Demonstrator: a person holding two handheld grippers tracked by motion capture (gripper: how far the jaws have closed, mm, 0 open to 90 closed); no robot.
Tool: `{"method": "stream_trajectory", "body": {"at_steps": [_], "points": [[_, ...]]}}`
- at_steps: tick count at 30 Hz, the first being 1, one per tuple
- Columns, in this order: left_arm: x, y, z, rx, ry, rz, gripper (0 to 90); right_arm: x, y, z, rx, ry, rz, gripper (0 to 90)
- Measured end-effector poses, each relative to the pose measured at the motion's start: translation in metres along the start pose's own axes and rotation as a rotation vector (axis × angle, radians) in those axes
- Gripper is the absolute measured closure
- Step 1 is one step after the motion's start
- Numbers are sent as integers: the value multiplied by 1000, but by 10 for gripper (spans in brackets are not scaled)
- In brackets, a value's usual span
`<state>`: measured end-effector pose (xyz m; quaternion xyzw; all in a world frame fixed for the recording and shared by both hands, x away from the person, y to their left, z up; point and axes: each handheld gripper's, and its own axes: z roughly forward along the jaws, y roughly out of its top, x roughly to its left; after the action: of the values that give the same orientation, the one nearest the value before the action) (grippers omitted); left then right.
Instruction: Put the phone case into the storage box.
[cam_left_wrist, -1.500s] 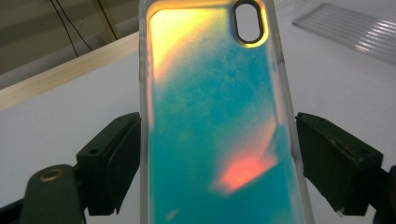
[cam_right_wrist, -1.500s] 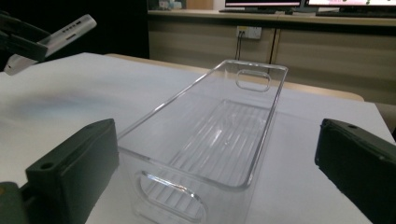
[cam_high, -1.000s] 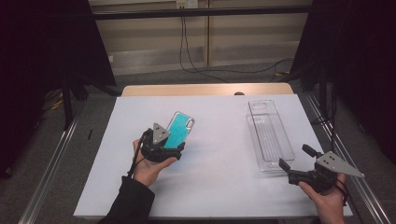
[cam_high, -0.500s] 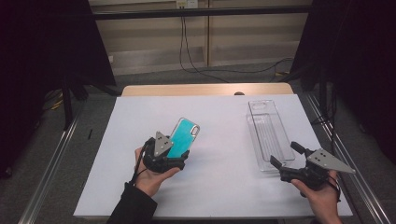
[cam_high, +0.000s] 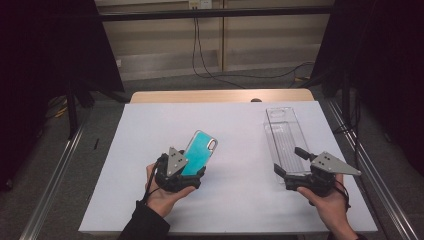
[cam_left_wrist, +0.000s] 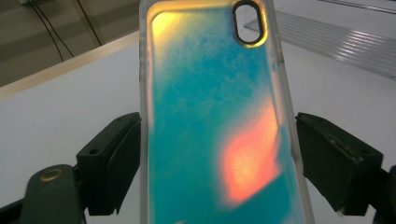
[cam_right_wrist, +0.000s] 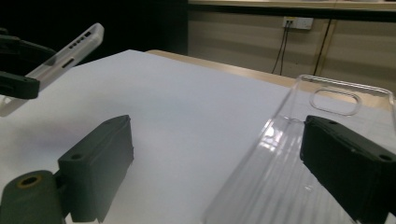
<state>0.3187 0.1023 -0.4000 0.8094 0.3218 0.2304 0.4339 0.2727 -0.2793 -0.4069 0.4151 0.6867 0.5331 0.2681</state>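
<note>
Above the white table (cam_high: 150, 150), the left gripper (cam_high: 192, 172) clamps a teal phone case (cam_high: 200, 152) by its edges, while the right gripper (cam_high: 289, 165), jaws wide and just easing inward, nears the clear tray (cam_high: 282, 135); grasping its rim likely comes next.

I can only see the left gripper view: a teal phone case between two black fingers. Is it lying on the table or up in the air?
Observer: Up in the air. The high view shows the left gripper holding the phone case tilted above the white table.
Operator: What's the ribbed thing at my top right?
Observer: A clear case, lying flat near the table's right edge.
Operator: And the other hand?
Observer: The right gripper sits at that case's near end. Its fingers are open and have just been closing a little. The end lies between them, not pinched.
</note>
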Motion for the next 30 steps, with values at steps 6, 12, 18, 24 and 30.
{"method": "stream_trajectory", "body": {"at_steps": [6, 12, 18, 24, 30], "points": [[-7, 4, 7, 3, -5, 18, 171, 12, 8, 9, 6, 18, -22, 81], [-14, 6, 13, -3, 2, 34, 171, 21, 11, 19, 31, 43, 18, 69], [-22, 9, 17, -19, -6, 37, 171, 29, 15, 25, 22, 50, 10, 91], [-31, 11, 20, -44, -10, 53, 171, 34, 19, 33, 5, 52, -1, 43], [-37, 16, 23, -60, -12, 49, 171, 39, 23, 39, 3, 67, -3, 30]]}}
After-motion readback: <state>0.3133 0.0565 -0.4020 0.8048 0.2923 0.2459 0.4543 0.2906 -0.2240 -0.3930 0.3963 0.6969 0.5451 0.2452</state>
